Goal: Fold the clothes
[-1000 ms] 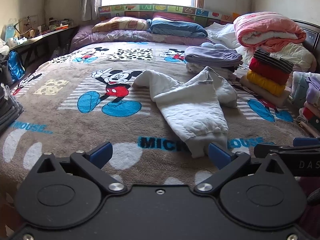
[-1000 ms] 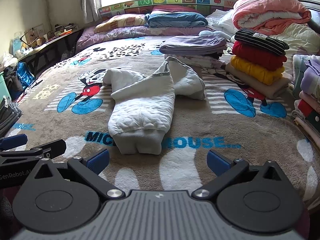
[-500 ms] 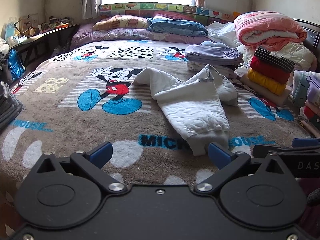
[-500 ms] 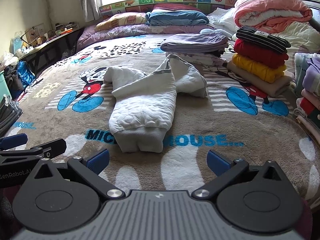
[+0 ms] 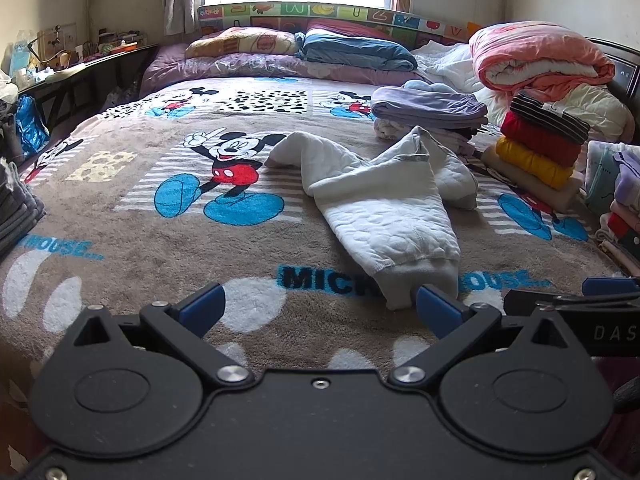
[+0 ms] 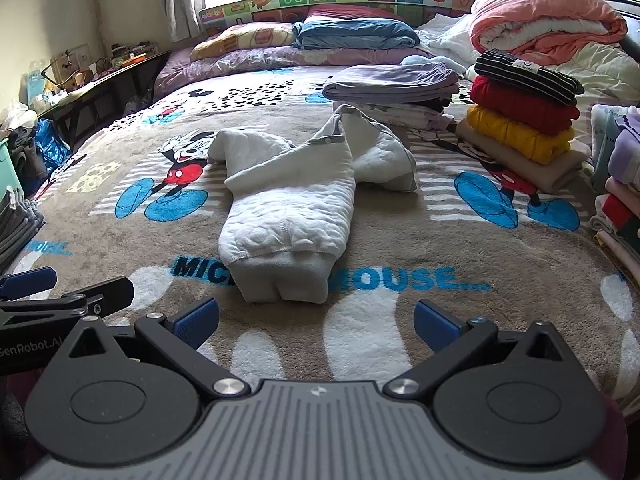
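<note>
A white quilted sweatshirt (image 5: 384, 208) lies crumpled on the Mickey Mouse blanket (image 5: 160, 240), its ribbed hem toward me. It also shows in the right wrist view (image 6: 292, 204). My left gripper (image 5: 320, 310) is open and empty, low over the blanket just short of the hem, with its right finger by the hem's corner. My right gripper (image 6: 316, 322) is open and empty, a little in front of the hem. The left gripper's fingers (image 6: 28, 280) show at the left edge of the right wrist view.
Folded clothes stand in a stack (image 6: 524, 120) at the right, with a purple folded pile (image 6: 392, 84) behind the sweatshirt. A pink rolled quilt (image 5: 536, 56) and pillows (image 5: 356, 50) lie at the head. More piles (image 6: 620, 184) line the right edge; dark clothes (image 5: 16, 208) lie at the left.
Both grippers have drifted slightly toward the sweatshirt's hem, which sits a bit nearer in both views. Both stay open and the garment has not moved.
</note>
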`<state>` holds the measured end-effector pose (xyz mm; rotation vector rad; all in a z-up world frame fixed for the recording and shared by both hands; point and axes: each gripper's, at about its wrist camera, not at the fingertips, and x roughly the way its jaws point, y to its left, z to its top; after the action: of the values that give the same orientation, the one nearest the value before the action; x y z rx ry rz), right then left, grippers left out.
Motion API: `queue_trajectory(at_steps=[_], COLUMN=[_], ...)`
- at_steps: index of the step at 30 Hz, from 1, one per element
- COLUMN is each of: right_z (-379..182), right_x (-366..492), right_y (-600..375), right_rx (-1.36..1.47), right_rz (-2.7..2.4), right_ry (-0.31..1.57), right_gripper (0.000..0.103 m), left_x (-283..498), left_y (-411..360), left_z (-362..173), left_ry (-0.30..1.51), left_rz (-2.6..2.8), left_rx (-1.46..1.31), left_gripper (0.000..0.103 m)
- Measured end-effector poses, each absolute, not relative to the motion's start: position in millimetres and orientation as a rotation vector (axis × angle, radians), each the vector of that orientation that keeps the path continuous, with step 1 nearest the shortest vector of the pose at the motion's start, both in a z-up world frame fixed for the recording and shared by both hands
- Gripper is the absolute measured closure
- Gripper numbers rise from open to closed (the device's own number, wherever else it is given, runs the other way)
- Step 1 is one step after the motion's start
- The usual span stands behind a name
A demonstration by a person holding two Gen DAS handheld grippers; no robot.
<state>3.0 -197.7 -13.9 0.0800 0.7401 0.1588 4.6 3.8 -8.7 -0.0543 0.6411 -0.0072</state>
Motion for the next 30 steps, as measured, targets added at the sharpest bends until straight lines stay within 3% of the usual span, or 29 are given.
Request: queue_trajectory(at_steps=[30], right_z=[-21.6], right_x=[10.2], right_y=[-199.0], right_rx=[0.094], right_rz=[0.169], right_ry=[0.759], right_gripper=[0.000], left_x=[11.3], left_y=[4.4], left_z=[-17.2], left_ry=[0.659], left_rz=[-0.010], left_rx=[-0.067], left_gripper=[0.000])
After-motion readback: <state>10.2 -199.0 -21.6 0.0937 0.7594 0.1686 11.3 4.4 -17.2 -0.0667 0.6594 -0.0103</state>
